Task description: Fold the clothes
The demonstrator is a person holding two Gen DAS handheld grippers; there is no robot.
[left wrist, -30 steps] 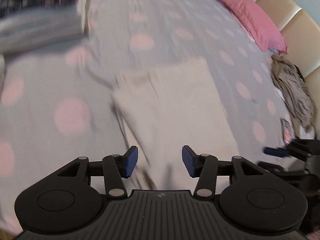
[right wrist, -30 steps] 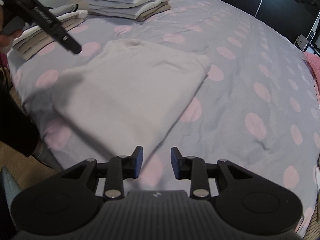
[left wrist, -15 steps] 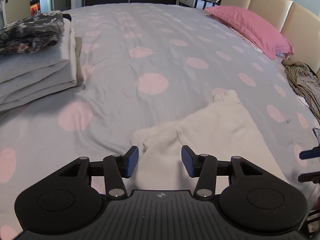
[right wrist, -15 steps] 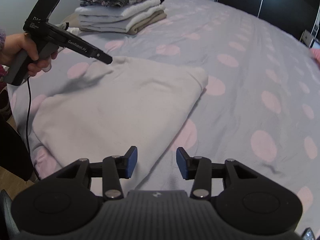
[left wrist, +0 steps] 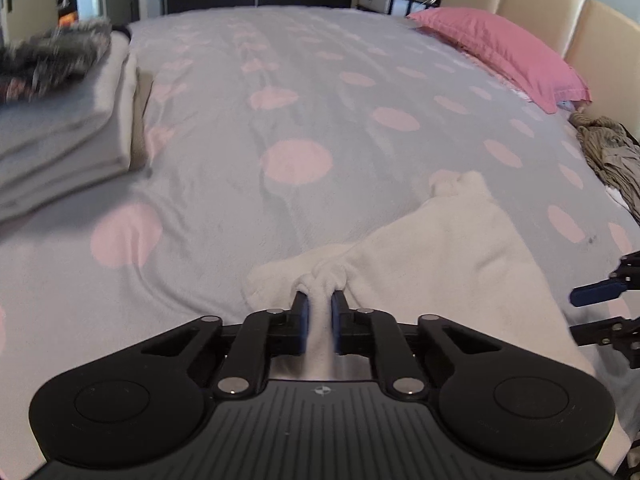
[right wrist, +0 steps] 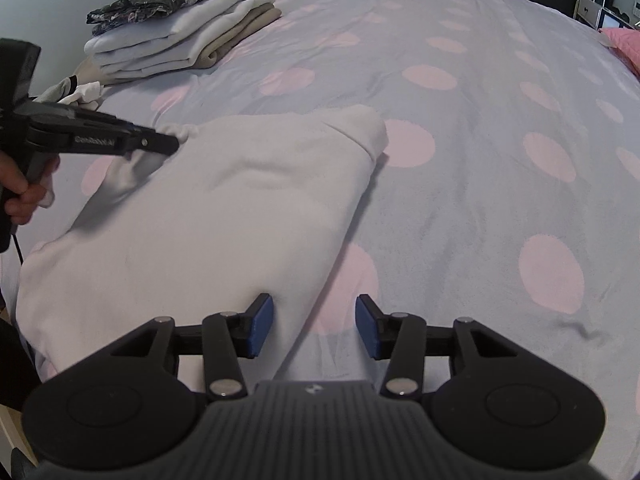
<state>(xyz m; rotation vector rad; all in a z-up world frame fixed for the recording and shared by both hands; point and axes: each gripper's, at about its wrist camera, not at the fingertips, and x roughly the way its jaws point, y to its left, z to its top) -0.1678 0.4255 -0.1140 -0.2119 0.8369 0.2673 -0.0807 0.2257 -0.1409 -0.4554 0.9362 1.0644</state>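
Cream fleece garment (right wrist: pixel 208 216) lies folded into a rough rectangle on the bed's near edge, surface mostly flat with mild ripples. Far-right corner rounded, a fold flap showing there. Far-left corner (left wrist: pixel 326 276) is bunched up into a pinched ridge and raised slightly off the cover.

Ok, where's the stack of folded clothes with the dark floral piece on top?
In the right wrist view the stack of folded clothes sits far left on the grey pink-dotted bedspread, beyond the white folded garment.
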